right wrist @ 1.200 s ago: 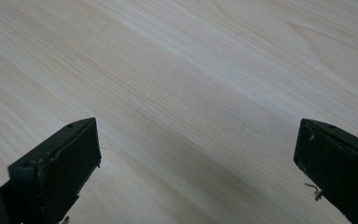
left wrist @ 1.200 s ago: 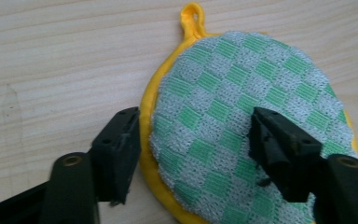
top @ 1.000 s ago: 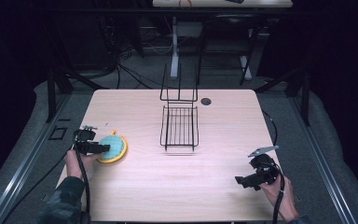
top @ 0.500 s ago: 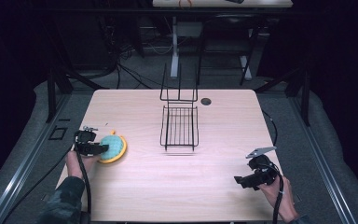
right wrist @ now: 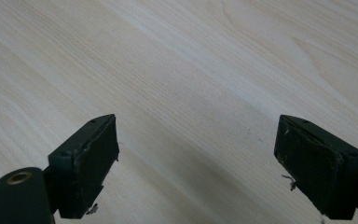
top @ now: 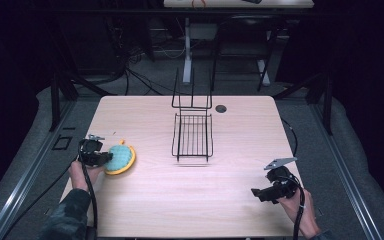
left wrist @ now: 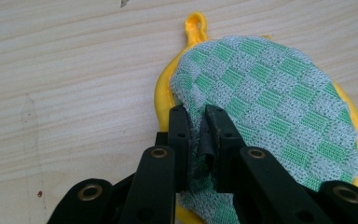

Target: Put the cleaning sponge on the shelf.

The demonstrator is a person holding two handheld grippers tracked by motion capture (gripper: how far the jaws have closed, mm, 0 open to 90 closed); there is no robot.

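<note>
A round green-and-white checked cloth (left wrist: 270, 107) lies on a yellow round pad (left wrist: 164, 95) with a hanging loop, at the table's left (top: 120, 157). My left gripper (left wrist: 198, 119) is shut on the cloth's near edge, pinching a fold between its jaws; in the high view the left gripper (top: 100, 157) sits just left of the pad. My right gripper (right wrist: 196, 140) stands open over bare wood near the front right of the table (top: 257, 192), nothing between its jaws.
A black wire rack (top: 192, 132) with an upright back stands at the table's middle rear. A dark round grommet (top: 221, 108) sits behind it. The wooden table (top: 230, 165) is bare between the hands. Cables trail from both grippers.
The left gripper has shifted slightly with the cloth's edge in its jaws. The right gripper stays in place, open.
</note>
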